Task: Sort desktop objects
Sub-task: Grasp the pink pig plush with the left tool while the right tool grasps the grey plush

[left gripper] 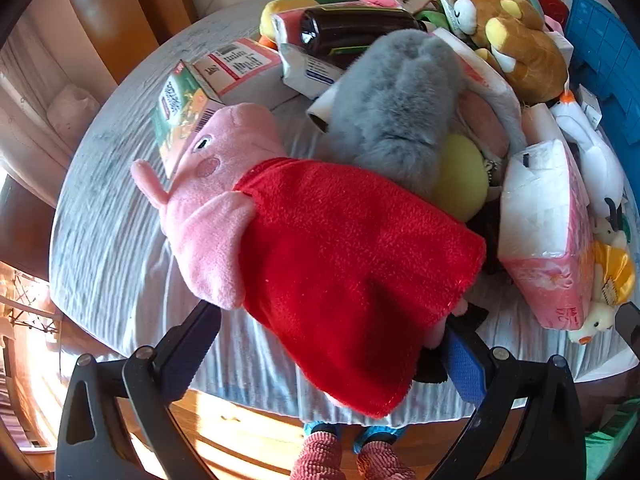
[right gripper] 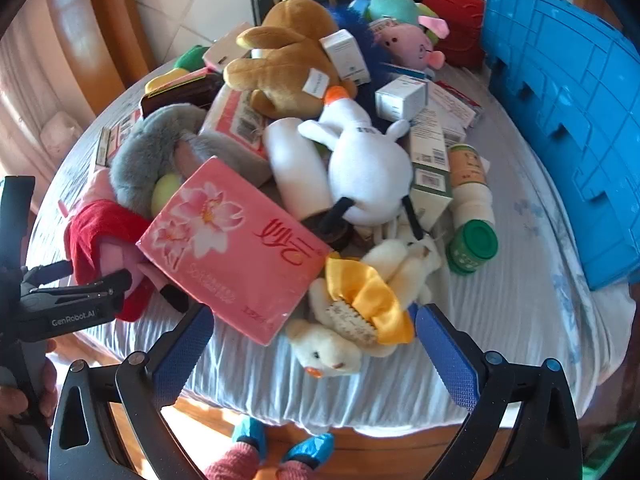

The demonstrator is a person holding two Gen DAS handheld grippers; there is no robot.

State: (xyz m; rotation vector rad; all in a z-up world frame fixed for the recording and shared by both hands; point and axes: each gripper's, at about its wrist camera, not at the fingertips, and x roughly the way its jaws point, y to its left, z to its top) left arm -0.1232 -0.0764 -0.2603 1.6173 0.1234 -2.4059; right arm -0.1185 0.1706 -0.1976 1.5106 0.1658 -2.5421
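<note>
your left tool stands wide at the near edge of the desk, its two fingers straddling the red hem of the pink pig plush without pinching it; the blue pad of one finger sits right by the toy's leg, the other finger well clear on the far side. the pig lies along the tool's line of sight, dress end nearest you, head pointing away toward the green carton, so its long axis runs straight out from the opening. your right tool also gapes, holding nothing, over the small cream plush with the yellow bow, which lies just ahead and between its fingers. from that side the pig shows as a red bundle off to the left, half under the pink tissue pack, with your left tool at its hem. the left is plainly the nearer for the pig. the blue crate stands at the far right, likely the destination, though that is a guess
</note>
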